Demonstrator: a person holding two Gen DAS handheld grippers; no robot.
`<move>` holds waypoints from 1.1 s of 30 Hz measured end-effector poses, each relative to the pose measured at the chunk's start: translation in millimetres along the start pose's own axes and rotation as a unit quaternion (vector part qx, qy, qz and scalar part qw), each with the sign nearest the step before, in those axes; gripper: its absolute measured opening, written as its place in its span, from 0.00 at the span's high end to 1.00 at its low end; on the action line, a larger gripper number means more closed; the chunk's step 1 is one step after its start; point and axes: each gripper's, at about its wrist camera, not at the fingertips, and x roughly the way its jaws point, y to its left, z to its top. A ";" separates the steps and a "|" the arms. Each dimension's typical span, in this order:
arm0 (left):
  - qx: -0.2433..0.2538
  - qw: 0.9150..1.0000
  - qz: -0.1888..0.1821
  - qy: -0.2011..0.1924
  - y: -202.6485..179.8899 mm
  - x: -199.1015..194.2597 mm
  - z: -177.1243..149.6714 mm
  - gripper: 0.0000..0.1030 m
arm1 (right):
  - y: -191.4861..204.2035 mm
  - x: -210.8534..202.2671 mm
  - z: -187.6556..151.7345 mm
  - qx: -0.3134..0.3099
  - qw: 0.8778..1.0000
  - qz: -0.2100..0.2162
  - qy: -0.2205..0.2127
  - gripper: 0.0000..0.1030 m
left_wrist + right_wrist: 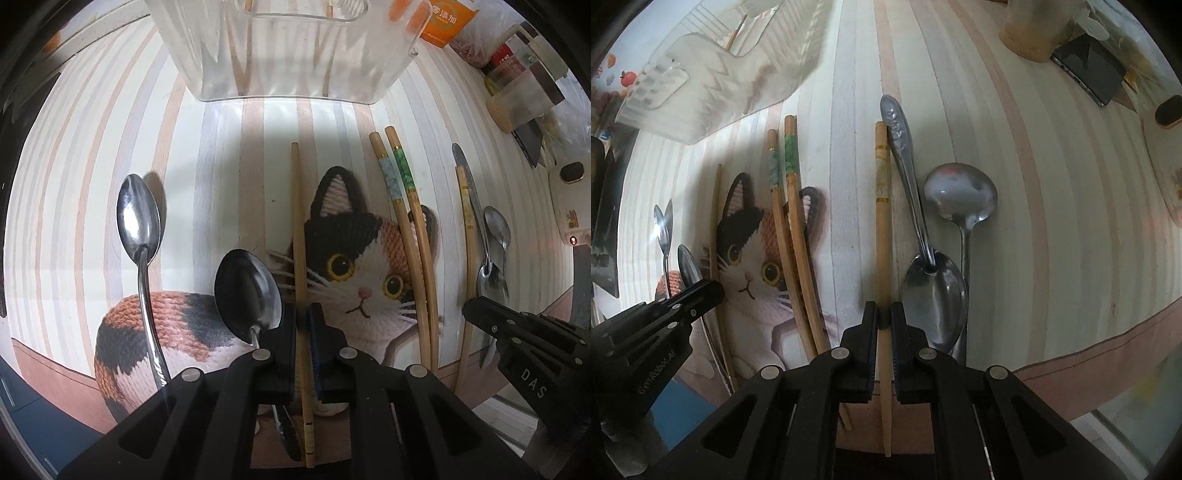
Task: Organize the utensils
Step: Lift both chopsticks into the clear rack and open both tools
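Note:
In the left wrist view my left gripper (303, 325) points down and is shut on a plain bamboo chopstick (298, 221) lying across the cat-print mat (362, 236). Two steel spoons (138, 218) (247, 291) lie to its left, and a green-banded chopstick pair (402, 206) to its right. In the right wrist view my right gripper (884, 317) is shut on a gold-banded chopstick (882, 236). Beside it lie a spoon (934, 299) and a round ladle spoon (960, 192). A clear plastic utensil holder (295, 55) stands at the far side with sticks inside.
A cork-based jar (1034, 37), a dark phone (1089, 74) and a white device (569, 199) sit at the far right. An orange packet (447, 22) lies behind the holder. The table's front edge runs just below both grippers.

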 end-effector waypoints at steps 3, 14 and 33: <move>-0.001 1.000 0.000 -0.001 -0.9 0.1 -0.7 0.92 | -1.7 -0.2 0.9 0.003 1.000 0.003 0.001 0.94; 0.022 0.999 0.026 -0.018 -15.4 -10.4 -3.4 0.96 | -0.5 -3.5 -2.5 0.020 1.000 0.022 -0.006 0.94; -0.013 0.983 -0.002 -0.185 12.0 -178.8 15.9 0.96 | 13.4 -142.3 51.7 -0.007 0.983 0.136 -0.120 0.94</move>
